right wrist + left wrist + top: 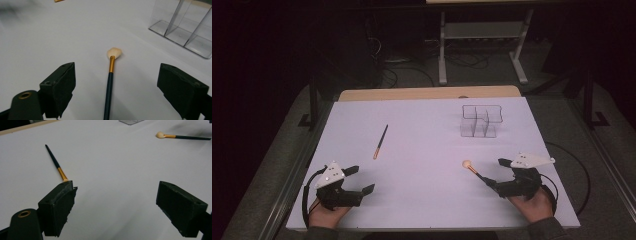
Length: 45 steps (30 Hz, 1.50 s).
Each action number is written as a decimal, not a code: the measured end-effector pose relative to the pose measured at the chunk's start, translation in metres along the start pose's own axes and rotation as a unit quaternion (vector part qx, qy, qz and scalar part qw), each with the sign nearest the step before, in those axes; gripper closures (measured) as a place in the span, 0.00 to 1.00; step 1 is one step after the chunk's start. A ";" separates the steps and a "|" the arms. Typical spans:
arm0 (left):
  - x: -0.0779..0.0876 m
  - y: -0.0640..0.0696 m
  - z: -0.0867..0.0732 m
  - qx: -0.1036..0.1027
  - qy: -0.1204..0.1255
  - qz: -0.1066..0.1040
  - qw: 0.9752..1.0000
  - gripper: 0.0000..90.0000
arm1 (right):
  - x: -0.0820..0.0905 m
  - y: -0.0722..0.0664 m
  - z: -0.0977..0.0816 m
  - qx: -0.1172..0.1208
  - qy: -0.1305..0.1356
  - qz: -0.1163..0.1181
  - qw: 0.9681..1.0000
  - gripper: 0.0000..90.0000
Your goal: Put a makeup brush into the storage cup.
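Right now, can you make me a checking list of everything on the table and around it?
Surface: white table, flat and bare between items.
Job's things: fluffy-tipped brush lies between the right gripper's open jaws, untouched; thin brush lies left of centre; clear divided organizer stands empty at the far right.
Clutter: nothing seen.
Grippers: left gripper open, holding nothing; right gripper open.
Cables: black cable loops off the right edge.
Surroundings: dark floor, grey metal stand behind.

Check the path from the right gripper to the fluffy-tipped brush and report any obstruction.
Nothing visible blocks it. The right gripper stands open with the brush lying flat on the white table between its jaws, untouched. The clear organizer sits apart, farther off.
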State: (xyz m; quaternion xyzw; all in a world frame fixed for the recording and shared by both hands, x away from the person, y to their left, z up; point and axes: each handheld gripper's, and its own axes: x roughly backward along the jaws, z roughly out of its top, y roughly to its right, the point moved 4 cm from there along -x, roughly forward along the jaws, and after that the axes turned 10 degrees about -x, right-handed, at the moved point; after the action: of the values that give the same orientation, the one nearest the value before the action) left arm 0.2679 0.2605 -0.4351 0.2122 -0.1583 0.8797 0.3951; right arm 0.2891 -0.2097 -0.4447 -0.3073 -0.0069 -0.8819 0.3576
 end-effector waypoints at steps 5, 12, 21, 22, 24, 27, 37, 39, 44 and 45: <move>-0.001 0.000 0.000 0.001 -0.003 -0.001 1.000 0.16 | 0.002 0.000 -0.001 -0.002 -0.001 -0.001 1.000 0.16; 0.001 -0.001 0.001 0.001 -0.001 0.004 1.000 0.16 | 0.006 0.001 0.001 -0.001 0.009 -0.006 1.000 0.16; 0.005 -0.007 0.008 -0.001 -0.006 0.004 1.000 0.16 | 0.005 0.004 0.001 -0.011 0.005 -0.011 1.000 0.16; 0.006 -0.008 0.010 -0.002 -0.004 0.006 1.000 0.16 | 0.005 0.004 0.001 -0.010 0.005 -0.010 1.000 0.16; 0.006 -0.009 0.012 0.000 -0.004 0.007 1.000 0.16 | 0.005 0.004 0.001 -0.008 0.004 -0.010 1.000 0.16; 0.007 -0.011 0.016 0.004 -0.011 0.002 1.000 0.16 | 0.003 0.004 0.001 -0.010 0.002 -0.010 1.000 0.16; -0.002 -0.023 0.046 -0.001 -0.016 -0.004 1.000 0.16 | 0.003 0.002 0.000 -0.007 -0.005 -0.008 1.000 0.16; -0.006 -0.025 0.052 -0.003 -0.022 -0.007 1.000 0.16 | 0.003 0.002 0.000 -0.010 -0.006 -0.008 1.000 0.16; -0.011 -0.033 0.063 -0.012 -0.031 -0.003 0.999 0.16 | 0.005 0.001 0.000 -0.009 -0.003 -0.008 1.000 0.16; -0.013 -0.035 0.064 -0.014 -0.033 -0.005 0.999 0.16 | 0.005 0.001 0.000 -0.009 -0.004 -0.008 1.000 0.16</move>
State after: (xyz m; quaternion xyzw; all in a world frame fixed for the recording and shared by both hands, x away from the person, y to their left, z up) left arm 0.3184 0.2463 -0.3826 0.2366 -0.1821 0.8678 0.3972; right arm 0.2872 -0.2140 -0.4418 -0.3136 -0.0028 -0.8836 0.3478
